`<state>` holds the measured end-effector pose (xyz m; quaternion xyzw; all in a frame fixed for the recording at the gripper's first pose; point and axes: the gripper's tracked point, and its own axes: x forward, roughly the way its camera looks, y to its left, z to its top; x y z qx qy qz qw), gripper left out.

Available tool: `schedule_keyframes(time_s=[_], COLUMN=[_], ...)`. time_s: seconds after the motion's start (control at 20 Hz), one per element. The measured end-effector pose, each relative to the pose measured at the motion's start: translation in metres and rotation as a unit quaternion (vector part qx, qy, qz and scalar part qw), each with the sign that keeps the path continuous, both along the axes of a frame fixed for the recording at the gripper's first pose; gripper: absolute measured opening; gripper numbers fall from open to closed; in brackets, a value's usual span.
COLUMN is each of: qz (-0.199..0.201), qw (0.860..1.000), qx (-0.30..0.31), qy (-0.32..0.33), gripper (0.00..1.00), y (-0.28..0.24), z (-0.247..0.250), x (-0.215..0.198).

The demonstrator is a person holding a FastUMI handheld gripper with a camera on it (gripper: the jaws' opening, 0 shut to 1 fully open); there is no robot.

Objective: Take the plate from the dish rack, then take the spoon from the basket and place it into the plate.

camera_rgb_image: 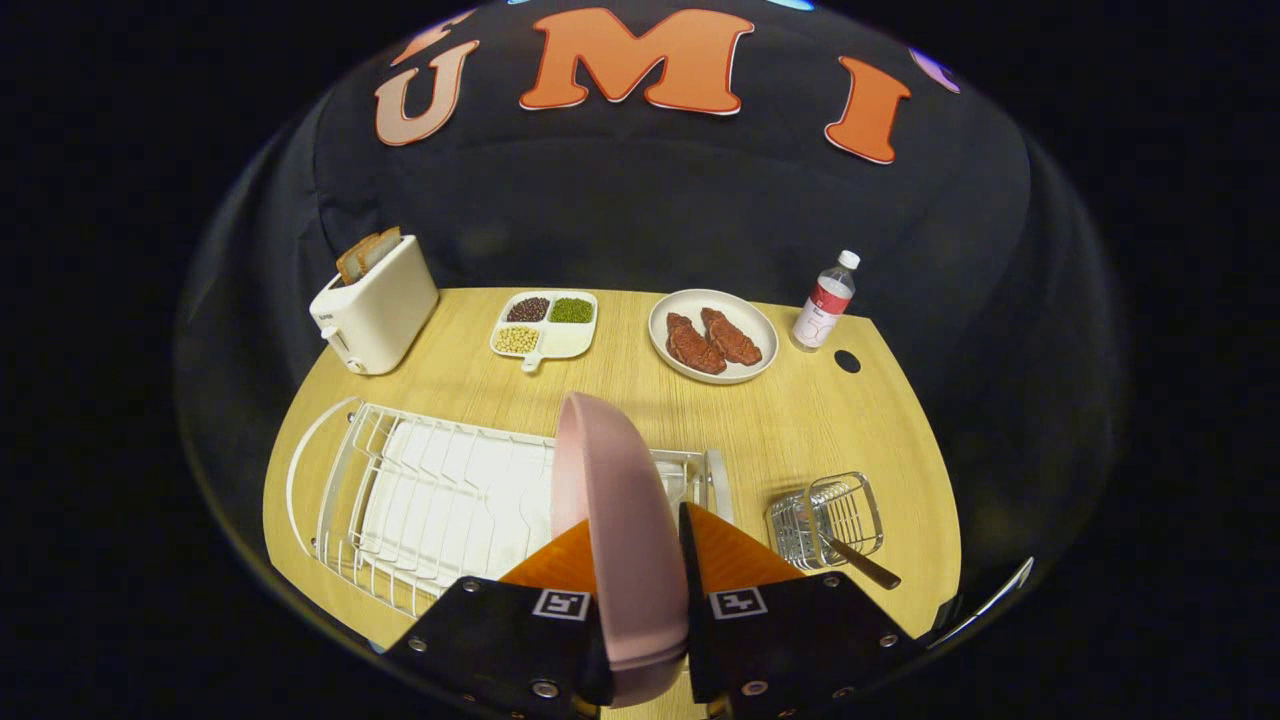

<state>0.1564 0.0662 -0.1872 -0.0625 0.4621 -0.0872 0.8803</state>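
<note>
- Step in hand: the first one, taking the plate [610, 520] from the rack [440, 510]. The spoon step is not yet begun.
- Tongs [640, 560] are narrow and hold the plate: it stands on edge between the two fingers, and both fingers press on its sides.
- The pink plate rises up and ahead from between the fingers, a bit tilted. Its top edge is over the right end of the rack.
- I cannot tell if the plate's lower edge is free of the rack wires or touches them; the fingers hide that part.
- The rack is just ahead of the tongs and to the left, w/ no other dishes seen in it.
- The basket [830, 520] is just ahead to the right, near the right finger. The spoon [855, 560] leans in it, handle sticking out toward the tongs' side.
- Beyond, well apart: toaster [375, 310], tray w/ beans [545, 325], white plate w/ meat [712, 335], bottle [826, 300].
- Next move, as I judge: lift the plate clear, lay it flat on a bare part of the table [640, 390], prob. between rack and basket, then open the tongs.
- After that, go to the spoon handle.
</note>
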Motion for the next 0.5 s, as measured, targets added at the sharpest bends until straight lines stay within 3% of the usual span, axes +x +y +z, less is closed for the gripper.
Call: schedule_keyframes(time_s=[0.5], qz=[0.052], qw=[0.996], qx=[0.054], qy=[-0.056], gripper=[0.29], y=[-0.007], z=[0.047], x=[-0.074])
